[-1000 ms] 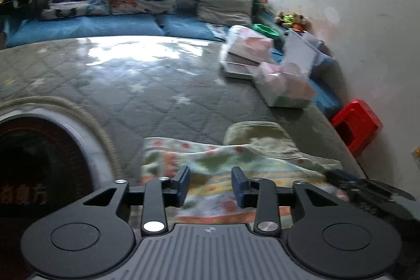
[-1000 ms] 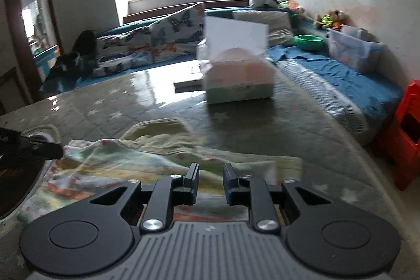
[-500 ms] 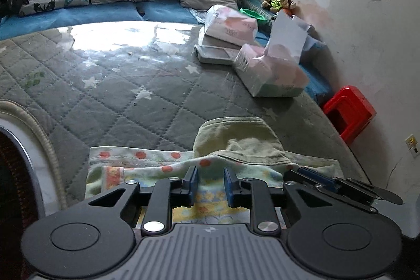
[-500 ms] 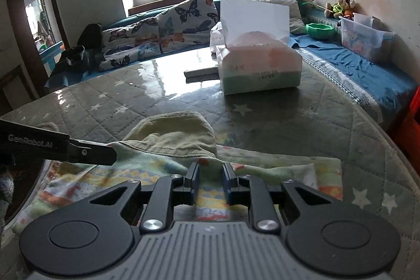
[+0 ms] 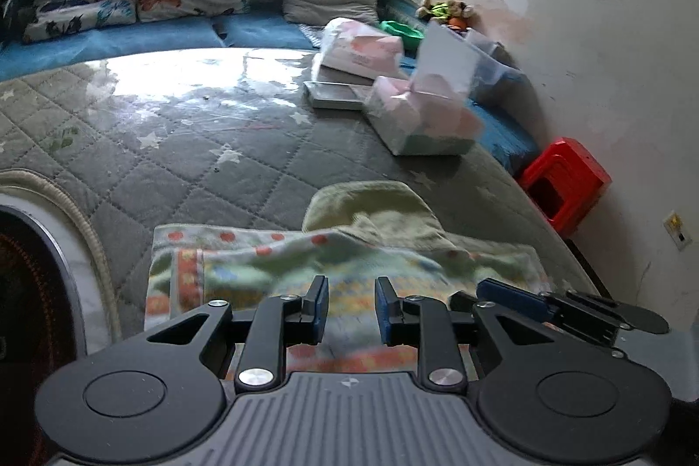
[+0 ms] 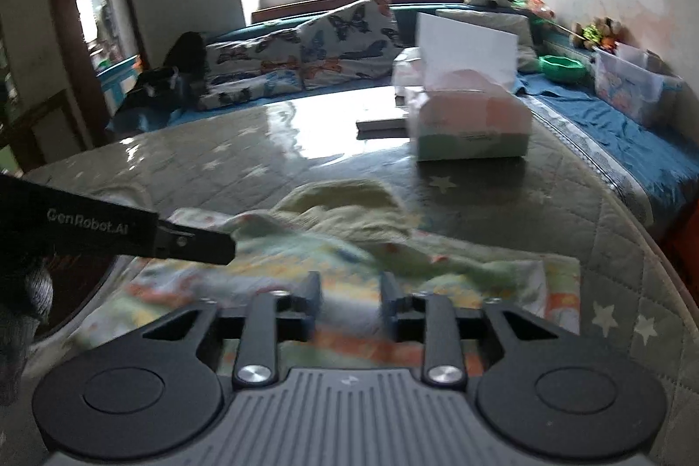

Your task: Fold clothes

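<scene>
from the left wrist view, our left gripper [image 5: 348,308] has its jaws parted with a clear gap, and nothing sits between the blue pads; it hangs over the near part of the patterned garment [image 5: 271,269], which lies on the grey quilted cover [image 5: 183,160]. an olive hood-like flap [image 5: 371,208] lies folded over the garment's far edge. our right gripper [image 5: 559,308] shows at the right edge of this view, low over the cloth, though from here we cannot tell how its jaws stand. we judge the risk here is a shallow bite: the cloth looks soft and layered, so if we close without pressing down we may catch only the top ply and drag the fold askew.

from the right wrist view, our right gripper [image 6: 349,302] is also spread, with only blurred cloth seen through the gap and nothing pinched. the garment [image 6: 480,269] spreads across the cover, its right edge roughly straight. the left gripper [image 6: 192,241] reaches in from the left, close above the cloth. the tissue box [image 6: 472,125] stands well apart, further back. if our two hands grip at uneven depths, the next fold could, we think, come out crooked, or the olive flap [image 6: 345,199] could slide off its place.
</scene>
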A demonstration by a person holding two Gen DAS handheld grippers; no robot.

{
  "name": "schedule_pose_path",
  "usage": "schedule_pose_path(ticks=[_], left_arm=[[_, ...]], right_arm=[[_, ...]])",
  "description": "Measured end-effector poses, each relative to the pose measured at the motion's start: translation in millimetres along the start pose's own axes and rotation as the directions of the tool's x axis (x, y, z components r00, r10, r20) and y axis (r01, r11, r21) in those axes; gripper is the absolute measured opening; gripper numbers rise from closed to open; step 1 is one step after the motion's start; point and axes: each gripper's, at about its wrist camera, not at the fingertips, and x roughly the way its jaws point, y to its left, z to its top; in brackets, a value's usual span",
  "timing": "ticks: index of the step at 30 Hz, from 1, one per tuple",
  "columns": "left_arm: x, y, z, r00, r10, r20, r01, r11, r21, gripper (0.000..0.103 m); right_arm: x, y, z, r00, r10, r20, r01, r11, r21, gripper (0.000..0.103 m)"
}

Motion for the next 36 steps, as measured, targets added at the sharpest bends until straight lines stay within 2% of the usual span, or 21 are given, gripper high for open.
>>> schedule_pose_path(ticks=[5,14,20,25,27,29,36], left_arm=[[-22,-1,-24,1.0,-0.012,0.006,0.012,1.0,0.028,0.026],[-39,4,-63,1.0,-0.001,0.015,0.0,0.999,0.046,0.026],[-45,12,-70,1.0,0.006,0.031,-0.008,0.999,0.037,0.026],[-47,18,-75,0.999,0.005,0.033,-0.006,1.0,0.018,0.027],[-51,18,-75,0.999,0.001,0.036,-0.001,1.0,0.013,0.028],[-55,19,-76,0.999,-0.003,0.037,0.003,1.0,0.007,0.033],[-67,20,-84,0.999,0.002,0.037,-0.002,1.0,0.01,0.048]], right_arm=[[-17,20,-16,1.0,0.023,-0.009,-0.024,0.998,-0.062,0.037],[-37,47,-46,1.0,-0.004,0.004,0.005,0.989,-0.148,0.04],[-49,39,-48,0.999,-0.04,0.034,0.043,0.993,-0.107,0.04],[-49,30,-54,0.997,-0.073,0.014,0.074,0.993,-0.096,0.041],[-52,29,-55,0.997,-0.076,0.016,0.077,0.993,-0.09,0.046],[-55,28,-55,0.997,-0.077,0.02,0.079,0.993,-0.083,0.051],[-59,33,-62,0.996,-0.083,0.013,0.084,0.993,-0.077,0.08]])
